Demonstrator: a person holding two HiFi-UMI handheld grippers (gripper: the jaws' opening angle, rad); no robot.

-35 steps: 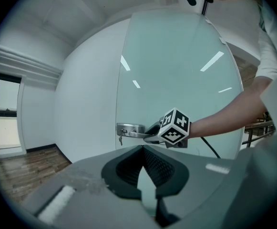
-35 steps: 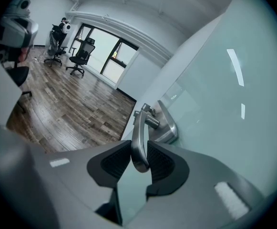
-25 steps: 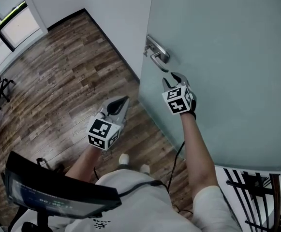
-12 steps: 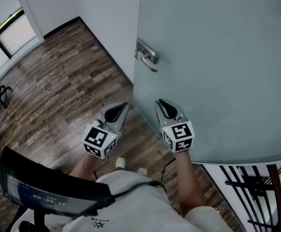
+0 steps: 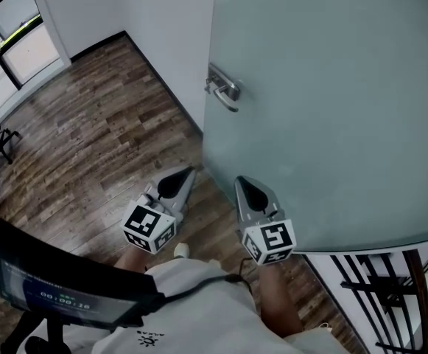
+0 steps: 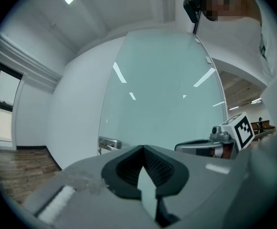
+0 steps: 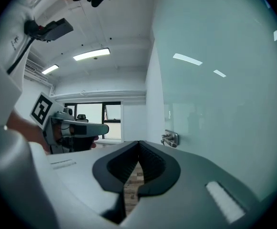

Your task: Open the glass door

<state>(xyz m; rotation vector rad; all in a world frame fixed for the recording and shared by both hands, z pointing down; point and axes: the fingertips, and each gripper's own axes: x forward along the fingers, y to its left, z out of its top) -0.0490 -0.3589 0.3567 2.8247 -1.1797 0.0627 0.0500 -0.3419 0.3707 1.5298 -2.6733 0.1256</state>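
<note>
Grippers hang nearest, side by side: left gripper [image 5: 187, 171] shut and empty, right gripper [image 5: 240, 181] with jaws just closed on nothing, likely because no pull is needed. Beyond, right, the glass door [image 5: 331, 109] stands ajar, its handle [image 5: 223, 91] untouched.

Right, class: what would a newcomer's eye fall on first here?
The frosted glass door fills the head view's upper right, its metal handle at the left edge. Below it, the left tool and right tool point toward it side by side, both shut and empty.
</note>
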